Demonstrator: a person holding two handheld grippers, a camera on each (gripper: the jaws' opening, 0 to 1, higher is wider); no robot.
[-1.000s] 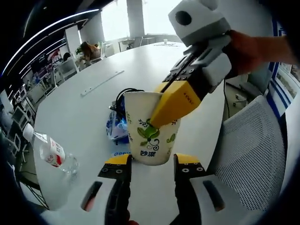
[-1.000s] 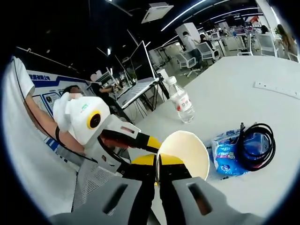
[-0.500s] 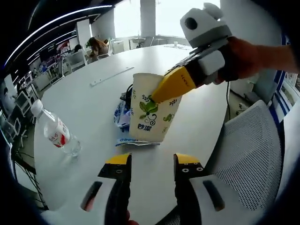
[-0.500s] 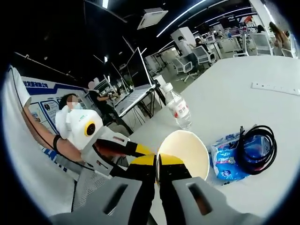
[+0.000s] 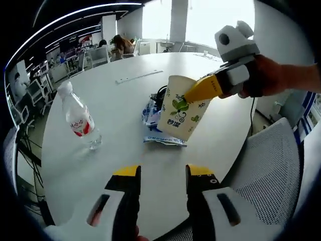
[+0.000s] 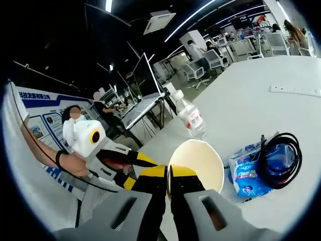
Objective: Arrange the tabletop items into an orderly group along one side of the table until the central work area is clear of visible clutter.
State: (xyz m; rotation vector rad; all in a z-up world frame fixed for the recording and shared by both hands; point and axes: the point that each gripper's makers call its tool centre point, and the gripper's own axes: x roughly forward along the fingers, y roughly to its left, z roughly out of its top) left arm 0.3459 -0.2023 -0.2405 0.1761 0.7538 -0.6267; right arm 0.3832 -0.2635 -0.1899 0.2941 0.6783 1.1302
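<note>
Surface: white tabletop (image 5: 125, 150).
Right gripper (image 5: 200, 90): clamped on paper cup (image 5: 183, 108) rim.
Left gripper (image 5: 160, 175): wide, empty.
Risk: thin rim buckles, cup slips.

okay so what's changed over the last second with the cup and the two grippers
The left gripper has drawn back from the paper cup, jaws open and empty throughout. The right gripper stays shut on the cup's rim, holding it tilted. The water bottle, blue packet and black cable lie on the white table as before.
</note>
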